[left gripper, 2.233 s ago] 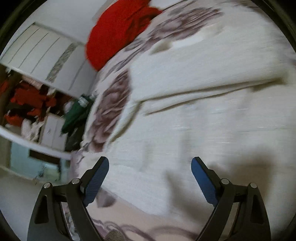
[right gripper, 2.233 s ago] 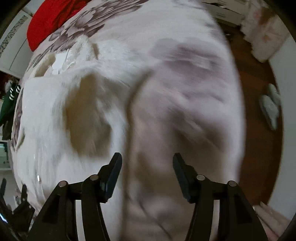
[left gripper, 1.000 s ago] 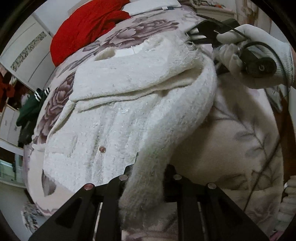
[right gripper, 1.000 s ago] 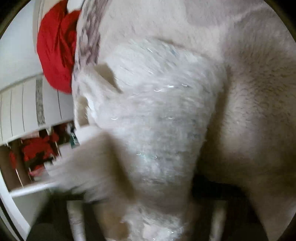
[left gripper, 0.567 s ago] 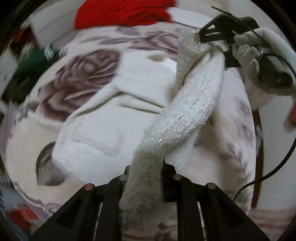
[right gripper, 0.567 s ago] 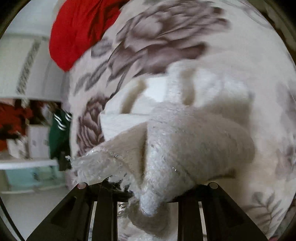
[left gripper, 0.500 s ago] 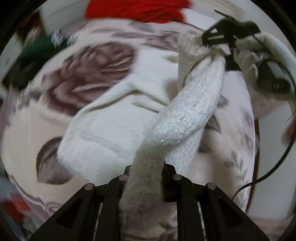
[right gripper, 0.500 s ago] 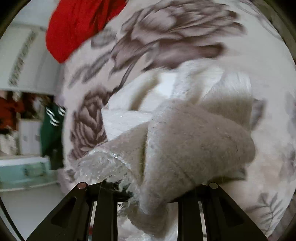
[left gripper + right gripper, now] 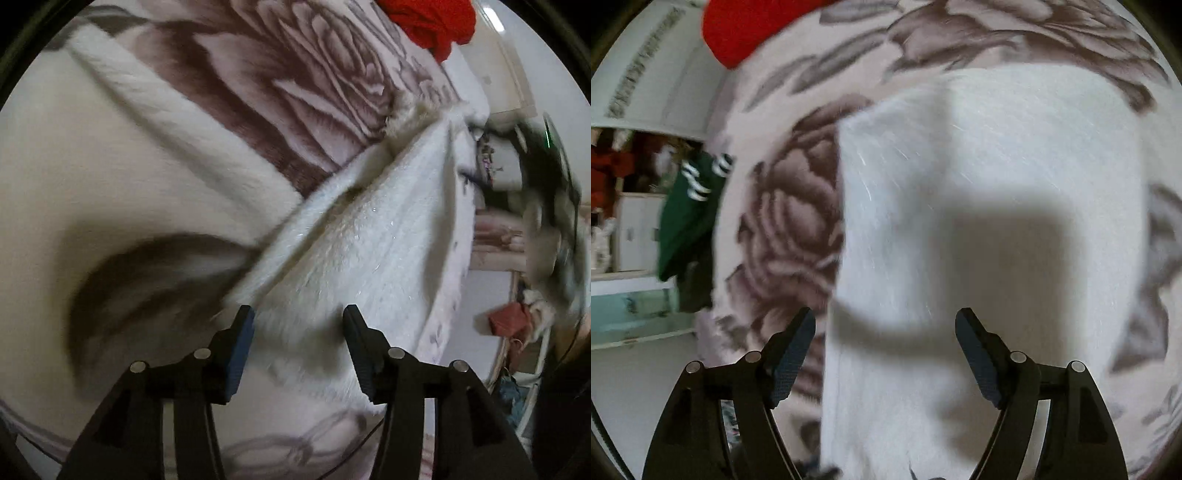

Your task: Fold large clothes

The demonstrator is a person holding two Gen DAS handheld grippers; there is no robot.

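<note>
A fluffy white garment (image 9: 369,236) lies folded on a bed blanket printed with large brown roses (image 9: 317,81). In the left wrist view my left gripper (image 9: 298,328) is open, its jaws standing either side of the garment's near edge without gripping it. In the right wrist view the same white garment (image 9: 990,192) lies flat as a broad panel. My right gripper (image 9: 886,332) is open and empty just above it and casts a shadow on it. The blanket (image 9: 790,229) shows to the left of the garment.
A red cloth (image 9: 436,22) lies at the head of the bed and also shows in the right wrist view (image 9: 753,26). A green striped garment (image 9: 690,214) hangs off the bed's left side. Cluttered shelves and floor (image 9: 517,314) lie beyond the bed's right edge.
Both grippers were shut on the lifted white garment half a second ago. Both have opened and let go, and the garment now lies folded flat on the blanket.
</note>
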